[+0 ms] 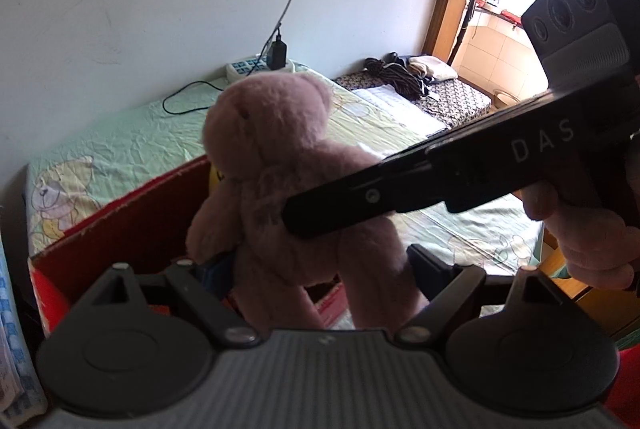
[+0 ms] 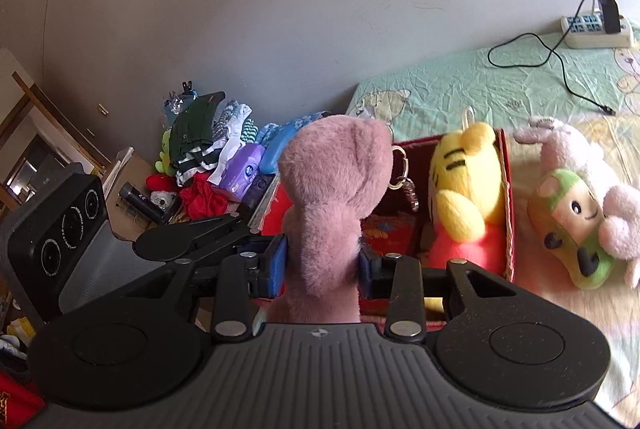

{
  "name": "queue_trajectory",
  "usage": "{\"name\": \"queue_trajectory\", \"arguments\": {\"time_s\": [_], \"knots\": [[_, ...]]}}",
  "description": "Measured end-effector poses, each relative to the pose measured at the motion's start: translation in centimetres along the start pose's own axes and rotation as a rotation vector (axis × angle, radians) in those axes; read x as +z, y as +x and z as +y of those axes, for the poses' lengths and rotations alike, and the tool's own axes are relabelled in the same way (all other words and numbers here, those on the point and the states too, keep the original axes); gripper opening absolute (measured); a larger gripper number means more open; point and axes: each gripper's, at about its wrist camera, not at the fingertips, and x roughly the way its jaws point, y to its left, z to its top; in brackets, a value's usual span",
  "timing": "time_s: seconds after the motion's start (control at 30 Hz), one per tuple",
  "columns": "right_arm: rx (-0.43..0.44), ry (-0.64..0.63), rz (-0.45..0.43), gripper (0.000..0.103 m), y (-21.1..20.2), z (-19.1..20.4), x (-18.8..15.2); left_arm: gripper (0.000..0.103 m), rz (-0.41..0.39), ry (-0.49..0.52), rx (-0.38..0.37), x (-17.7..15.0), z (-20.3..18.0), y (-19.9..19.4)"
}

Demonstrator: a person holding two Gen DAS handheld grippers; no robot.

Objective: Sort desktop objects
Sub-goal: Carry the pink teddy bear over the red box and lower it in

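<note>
Green cartoon bedsheet [image 1: 132, 133] fills the left wrist view; the left hand-held gripper [image 1: 320, 261], jaws spread wide, flanks a pink teddy bear [image 1: 280, 165] above a red box [image 1: 132, 229]. Right wrist view: the right hand-held gripper [image 2: 322, 261] clamps the bear's middle beside a yellow tiger plush [image 2: 468, 185] lying in the box.

Both handheld grippers are matte black, each with a ribbed grey base plate, two round pivot discs and silver screw heads. The right gripper [image 1: 316, 221] carries white "DAS" lettering, three round lenses and blue finger pads [image 2: 279, 265]; the left gripper [image 2: 160, 243] matches.
</note>
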Motion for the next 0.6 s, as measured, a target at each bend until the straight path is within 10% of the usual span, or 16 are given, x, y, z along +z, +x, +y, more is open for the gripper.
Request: {"name": "queue_trajectory", "arguments": {"time_s": [0.6], "knots": [[-0.175,-0.063,0.084,0.037,9.0,-1.1,1.3,0.087,0.146,-0.199,-0.026,-0.3,7.3,8.7]]}}
